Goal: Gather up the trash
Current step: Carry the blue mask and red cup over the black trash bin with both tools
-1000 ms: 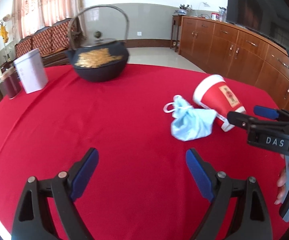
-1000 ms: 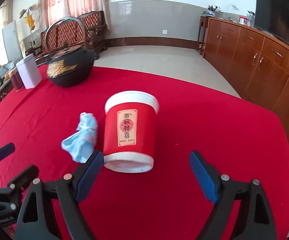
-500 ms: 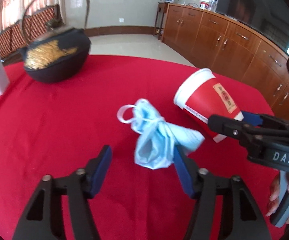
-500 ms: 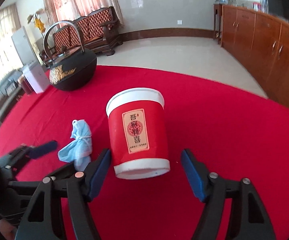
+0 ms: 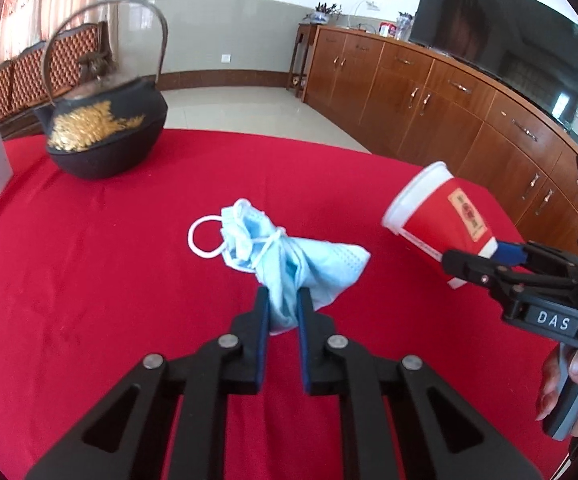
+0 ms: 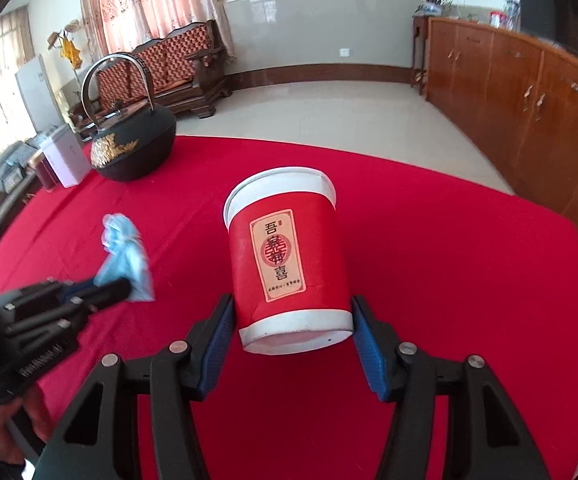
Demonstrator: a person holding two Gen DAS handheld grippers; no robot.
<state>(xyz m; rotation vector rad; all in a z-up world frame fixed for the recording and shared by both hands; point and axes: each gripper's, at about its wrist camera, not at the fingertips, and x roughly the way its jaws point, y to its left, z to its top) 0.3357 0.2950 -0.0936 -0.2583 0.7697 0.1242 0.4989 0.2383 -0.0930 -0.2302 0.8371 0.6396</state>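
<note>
Left gripper (image 5: pixel 283 310): jaws just closed, pinching blue face mask (image 5: pixel 289 258) between 2 pads. Right gripper (image 6: pixel 293 330): jaws closing in, pads touching both sides of red paper cup's (image 6: pixel 287 264) base.

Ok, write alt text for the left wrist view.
The left gripper has just closed on a crumpled light-blue face mask lying on a red tablecloth. At right, the right gripper holds a red-and-white paper cup; a black-and-gold iron teapot stands behind.
</note>
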